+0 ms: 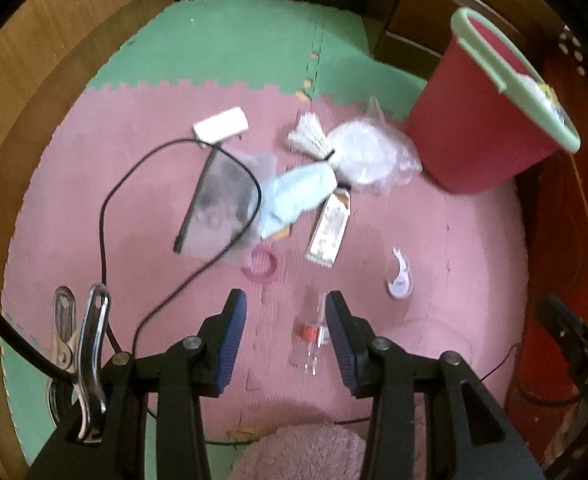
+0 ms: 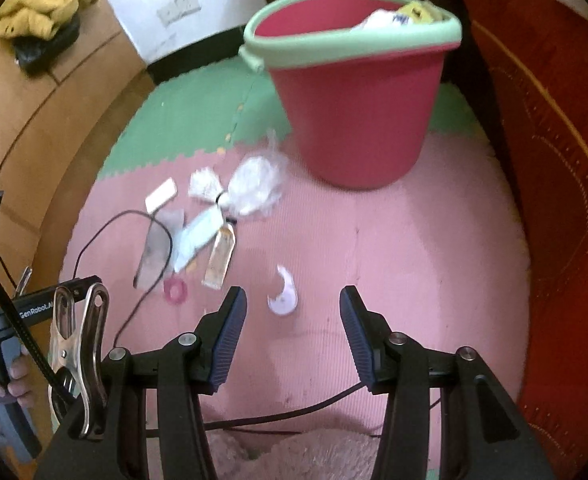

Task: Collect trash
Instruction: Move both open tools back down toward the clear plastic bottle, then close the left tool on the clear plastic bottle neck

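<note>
Left gripper [image 1: 287, 304] hanging open, empty, over a small clear vial [image 1: 315, 330] on the pink mat [image 1: 434, 216]. Right gripper [image 2: 293, 300] gaping, empty, near a white scrap [image 2: 283, 294]. Far right, red bucket [image 2: 354, 120] is already holding some trash; the litter pile [image 1: 294, 184] is still waiting.
</note>
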### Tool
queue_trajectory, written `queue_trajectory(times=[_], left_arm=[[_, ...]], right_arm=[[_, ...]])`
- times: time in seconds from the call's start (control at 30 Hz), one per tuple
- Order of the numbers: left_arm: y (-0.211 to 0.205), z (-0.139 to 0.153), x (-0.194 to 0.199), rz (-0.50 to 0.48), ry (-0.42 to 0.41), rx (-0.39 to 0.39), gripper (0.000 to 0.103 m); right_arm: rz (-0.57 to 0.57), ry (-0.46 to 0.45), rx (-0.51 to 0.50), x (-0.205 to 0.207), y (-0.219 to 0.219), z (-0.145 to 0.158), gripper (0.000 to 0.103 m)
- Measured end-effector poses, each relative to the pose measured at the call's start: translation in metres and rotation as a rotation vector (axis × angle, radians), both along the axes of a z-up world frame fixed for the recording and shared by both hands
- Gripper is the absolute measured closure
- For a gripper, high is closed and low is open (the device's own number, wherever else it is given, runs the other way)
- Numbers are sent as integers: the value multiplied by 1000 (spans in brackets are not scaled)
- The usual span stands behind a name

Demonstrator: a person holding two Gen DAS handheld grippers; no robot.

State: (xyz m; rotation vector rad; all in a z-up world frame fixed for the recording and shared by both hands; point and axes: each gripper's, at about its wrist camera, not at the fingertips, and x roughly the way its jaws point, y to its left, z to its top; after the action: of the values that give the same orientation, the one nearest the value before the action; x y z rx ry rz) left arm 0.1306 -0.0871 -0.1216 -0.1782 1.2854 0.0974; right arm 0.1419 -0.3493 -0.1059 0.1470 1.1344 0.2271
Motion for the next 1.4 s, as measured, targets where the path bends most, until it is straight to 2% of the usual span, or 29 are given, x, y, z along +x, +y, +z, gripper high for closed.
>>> queue_trajectory(times=[0.27, 0.47, 0.9, 1.23, 1.4], left_arm=[[-18, -40, -6, 1, 76, -40, 60], [-34, -82, -5, -6, 168, -99, 60], [-40, -147, 10, 8, 296, -111, 60], [-42, -174, 14, 26, 335, -103, 60], [-45, -177, 17, 28, 322, -100, 60]], right_arm=[[39, 40, -28, -3, 6, -20, 53], [65, 91, -52, -4, 13, -43, 53], [97, 198, -77, 14, 24, -86, 53], [143, 256, -107, 29, 41, -117, 53], [167, 281, -119, 34, 46, -133, 53]])
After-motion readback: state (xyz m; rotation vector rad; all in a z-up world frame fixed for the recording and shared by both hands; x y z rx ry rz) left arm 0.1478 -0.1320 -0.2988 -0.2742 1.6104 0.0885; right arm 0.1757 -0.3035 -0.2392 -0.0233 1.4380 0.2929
